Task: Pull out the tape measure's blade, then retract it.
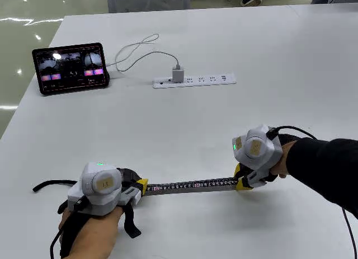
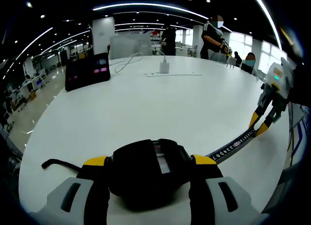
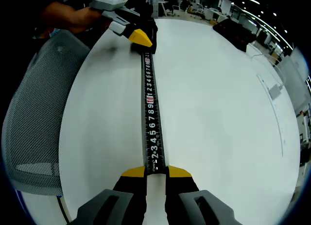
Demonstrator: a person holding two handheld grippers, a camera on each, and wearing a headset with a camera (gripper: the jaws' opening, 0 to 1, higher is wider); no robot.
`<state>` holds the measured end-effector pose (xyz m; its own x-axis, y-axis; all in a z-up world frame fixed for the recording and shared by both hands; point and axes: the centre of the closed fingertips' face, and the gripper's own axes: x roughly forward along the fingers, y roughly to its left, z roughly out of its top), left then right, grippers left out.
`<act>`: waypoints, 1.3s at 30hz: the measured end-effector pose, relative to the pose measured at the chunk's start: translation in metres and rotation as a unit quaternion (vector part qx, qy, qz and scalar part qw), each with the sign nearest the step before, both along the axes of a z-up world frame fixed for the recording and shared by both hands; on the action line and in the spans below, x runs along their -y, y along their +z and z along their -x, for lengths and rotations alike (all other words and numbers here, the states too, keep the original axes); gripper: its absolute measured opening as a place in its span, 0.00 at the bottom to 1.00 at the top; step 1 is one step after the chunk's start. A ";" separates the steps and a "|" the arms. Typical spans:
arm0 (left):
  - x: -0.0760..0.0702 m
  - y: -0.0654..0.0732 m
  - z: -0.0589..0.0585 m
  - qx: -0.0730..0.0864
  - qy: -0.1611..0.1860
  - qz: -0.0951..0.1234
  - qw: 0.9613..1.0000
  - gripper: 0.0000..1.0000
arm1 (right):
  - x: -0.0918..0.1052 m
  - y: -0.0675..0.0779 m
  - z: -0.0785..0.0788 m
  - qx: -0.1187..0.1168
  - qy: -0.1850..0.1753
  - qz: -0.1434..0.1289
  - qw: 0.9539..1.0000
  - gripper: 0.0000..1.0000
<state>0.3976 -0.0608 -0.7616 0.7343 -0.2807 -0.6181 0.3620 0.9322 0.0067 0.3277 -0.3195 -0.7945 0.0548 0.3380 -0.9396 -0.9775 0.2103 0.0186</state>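
The black tape measure case [image 2: 148,169] sits between the yellow-tipped jaws of my left gripper [image 1: 137,187], which is shut on it at the near left of the white table. Its dark blade [image 1: 190,185] with white numerals runs out flat to the right, just above the table. My right gripper [image 1: 241,184] is shut on the blade's end. In the right gripper view the blade [image 3: 151,118] stretches straight away from my right gripper [image 3: 155,172] to the left gripper [image 3: 138,33]. In the left gripper view the blade [image 2: 233,146] leads off to the right gripper [image 2: 260,124].
A tablet [image 1: 70,67] stands at the back left. A white power strip [image 1: 194,80] with a plugged charger [image 1: 178,74] and looping cable lies mid-table. A mesh chair [image 3: 41,123] is beside the table. A black strap [image 1: 49,185] trails left of the case. People stand far behind.
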 end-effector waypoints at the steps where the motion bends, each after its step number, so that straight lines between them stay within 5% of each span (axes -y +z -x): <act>1: 0.000 0.000 0.000 0.001 -0.001 0.000 1.000 0.62 | 0.000 0.000 0.000 0.000 0.000 0.001 1.000 0.10; 39: 0.000 -0.001 0.000 -0.003 -0.003 -0.007 1.000 0.62 | -0.016 0.000 -0.003 0.008 0.002 -0.005 1.000 0.09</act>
<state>0.3981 -0.0606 -0.7627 0.7288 -0.2771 -0.6261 0.3678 0.9297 0.0166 0.3309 -0.3037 -0.7943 0.0684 0.3470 -0.9354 -0.9786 0.2058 0.0048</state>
